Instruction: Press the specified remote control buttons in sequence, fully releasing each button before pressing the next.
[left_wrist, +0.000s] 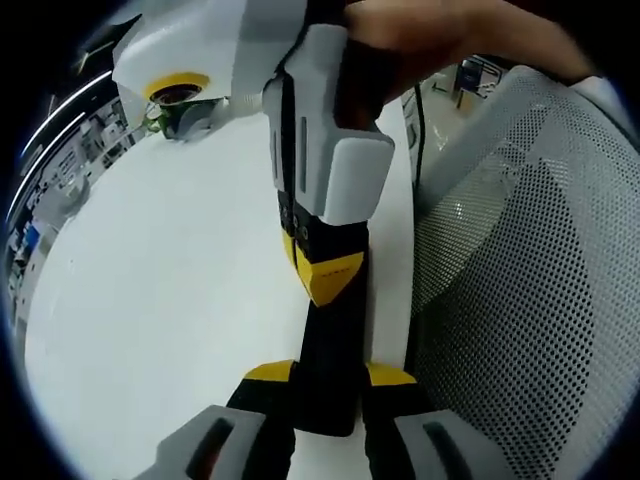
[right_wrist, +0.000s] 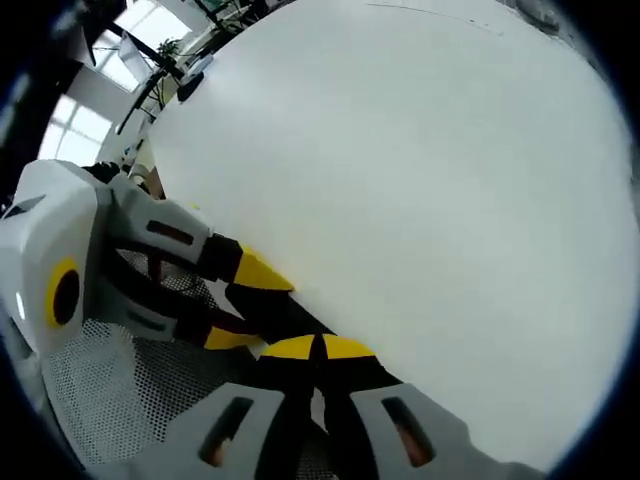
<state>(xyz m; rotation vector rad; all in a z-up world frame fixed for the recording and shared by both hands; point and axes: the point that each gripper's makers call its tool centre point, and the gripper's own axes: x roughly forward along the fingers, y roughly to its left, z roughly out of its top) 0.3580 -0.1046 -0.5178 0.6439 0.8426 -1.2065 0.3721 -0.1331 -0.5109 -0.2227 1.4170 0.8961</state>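
Observation:
A black remote control (left_wrist: 335, 340) sticks up between the yellow-tipped jaws of my left gripper (left_wrist: 330, 374), which is shut on its lower end. My right gripper (left_wrist: 322, 275) comes down from the top of the left gripper view, held by a hand (left_wrist: 450, 30), its yellow tip resting on the remote's face. In the right gripper view my right gripper (right_wrist: 318, 347) has both tips closed together against the remote control (right_wrist: 285, 315). There the left gripper (right_wrist: 245, 305) enters from the left and clamps the remote. The buttons are hidden.
A white table (left_wrist: 170, 280) spreads to the left and behind (right_wrist: 420, 180). A grey mesh chair back (left_wrist: 540, 270) stands close on the right of the left gripper view and shows again low left (right_wrist: 110, 390). Windows (right_wrist: 110, 70) lie beyond the table.

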